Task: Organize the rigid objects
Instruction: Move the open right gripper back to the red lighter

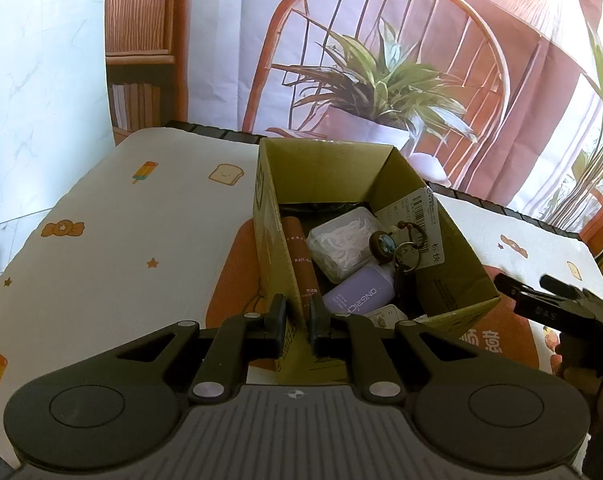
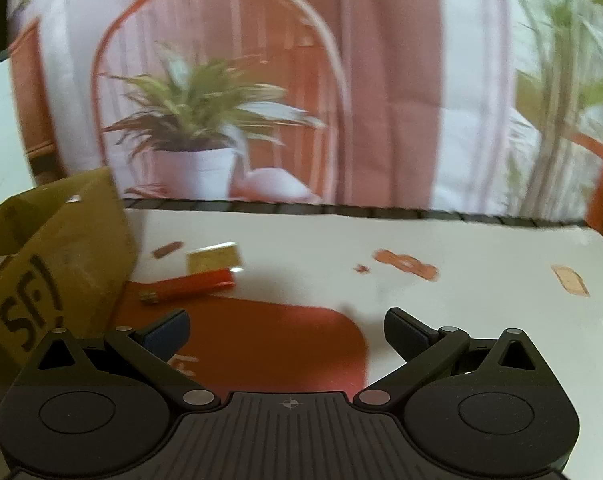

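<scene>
An open cardboard box [image 1: 453, 276] stands on the table. Inside it lie a brown tube [image 1: 301, 256], a clear case of white picks [image 1: 343, 240], a purple bottle [image 1: 357, 292] and a beaded key ring [image 1: 397, 244]. My left gripper [image 1: 297, 316] is shut on the box's near left wall. In the right wrist view the same box [image 2: 61, 264] is at the left. Beside it on the table lie a red stick-shaped object [image 2: 189, 286] and a small yellow block [image 2: 213, 258]. My right gripper [image 2: 287, 324] hangs open over the orange print, short of them, with nothing between its fingers; it also shows at the right edge as the right gripper [image 1: 541, 300].
The table wears a white cloth [image 1: 121, 240] printed with sweets and toast, plus a large orange patch [image 2: 261, 344]. Its black far edge [image 2: 381, 212] meets a printed backdrop of a chair and a potted plant.
</scene>
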The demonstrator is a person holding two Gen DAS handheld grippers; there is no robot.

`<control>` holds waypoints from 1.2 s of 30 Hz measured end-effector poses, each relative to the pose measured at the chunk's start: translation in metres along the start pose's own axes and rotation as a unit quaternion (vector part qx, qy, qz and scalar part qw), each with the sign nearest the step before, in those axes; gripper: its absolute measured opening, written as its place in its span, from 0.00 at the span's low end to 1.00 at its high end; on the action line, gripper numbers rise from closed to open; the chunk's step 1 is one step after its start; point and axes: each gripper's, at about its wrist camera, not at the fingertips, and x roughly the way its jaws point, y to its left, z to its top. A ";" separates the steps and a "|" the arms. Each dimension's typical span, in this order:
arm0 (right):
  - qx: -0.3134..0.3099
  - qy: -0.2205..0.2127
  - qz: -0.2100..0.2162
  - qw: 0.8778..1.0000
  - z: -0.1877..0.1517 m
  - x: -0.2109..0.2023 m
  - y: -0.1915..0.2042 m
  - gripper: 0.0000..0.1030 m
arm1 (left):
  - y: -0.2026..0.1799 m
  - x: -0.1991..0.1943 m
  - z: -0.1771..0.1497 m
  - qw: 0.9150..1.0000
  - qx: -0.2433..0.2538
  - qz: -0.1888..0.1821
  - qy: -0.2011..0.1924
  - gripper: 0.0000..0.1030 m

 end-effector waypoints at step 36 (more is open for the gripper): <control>-0.071 0.071 0.098 0.990 0.033 0.095 0.051 0.85 | 0.002 0.001 0.001 1.000 0.004 0.005 0.013 0.12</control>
